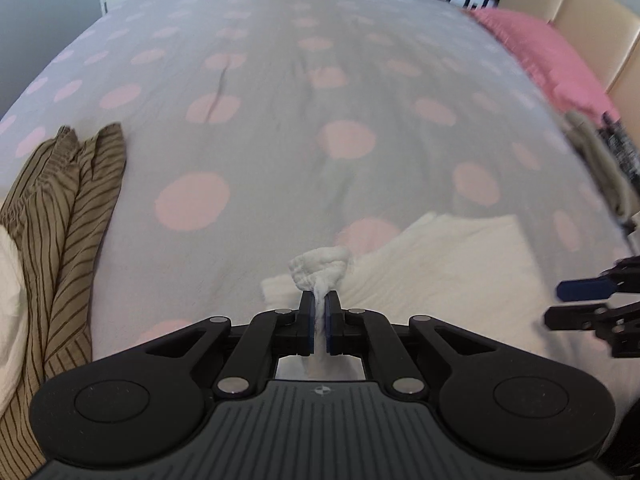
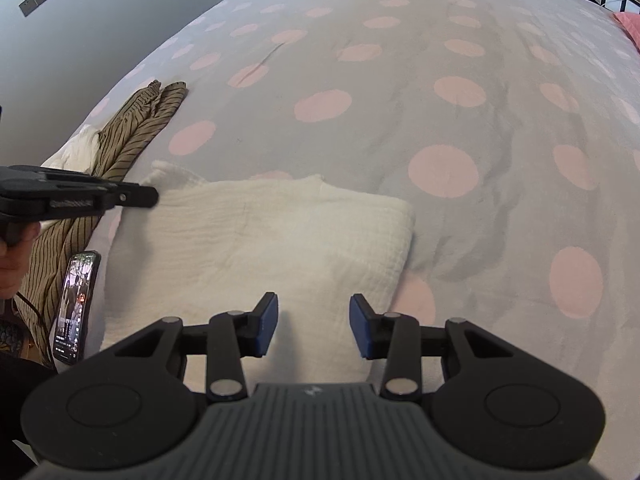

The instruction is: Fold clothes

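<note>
A white crinkled cloth (image 2: 280, 232) lies folded on the spotted bed cover (image 2: 400, 80). My left gripper (image 1: 319, 300) is shut on a bunched corner (image 1: 320, 266) of this cloth (image 1: 440, 272), which sticks up between the blue pads. The right wrist view shows that left gripper (image 2: 148, 198) at the cloth's far left corner. My right gripper (image 2: 313, 312) stands open just over the cloth's near edge, its pads not pressing on anything. It also shows at the right edge of the left wrist view as the right gripper (image 1: 568, 300).
A brown striped garment (image 1: 68, 220) (image 2: 136, 136) lies bunched at the left with another white item beside it. A phone (image 2: 76, 304) with a lit screen lies near the left edge. A pink pillow (image 1: 552, 56) sits at the far right.
</note>
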